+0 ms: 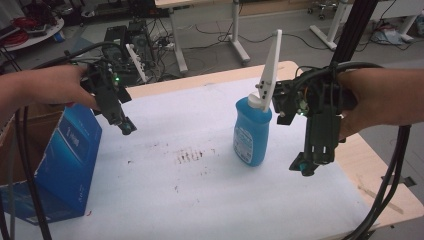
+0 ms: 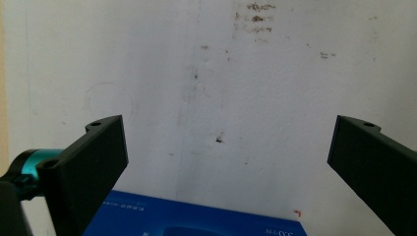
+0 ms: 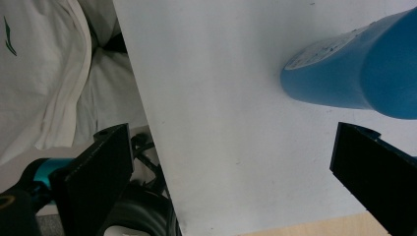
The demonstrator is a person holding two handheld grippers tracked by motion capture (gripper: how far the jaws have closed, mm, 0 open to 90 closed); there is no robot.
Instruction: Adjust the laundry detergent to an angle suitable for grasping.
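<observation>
The blue bottle (image 1: 252, 132) is standing upright on the white sheet (image 1: 200, 190) covering the bench, right of its middle and toward the far edge, its white cap (image 1: 257, 100) on top. The right gripper (image 1: 305, 167) is hovering just beside it, toward the right edge, jaws spread wide with nothing between them. The left gripper (image 1: 127, 127) is hanging near the left edge, jaws likewise released, above the blue box (image 1: 67, 160) standing at the near left corner.

Glossy blue plastic on the bottle (image 1: 252, 132), smooth with a paper-look label. The blue box (image 1: 67, 160) looks like shiny printed card, and the white table cover (image 1: 200, 190) reads matt and stained.
</observation>
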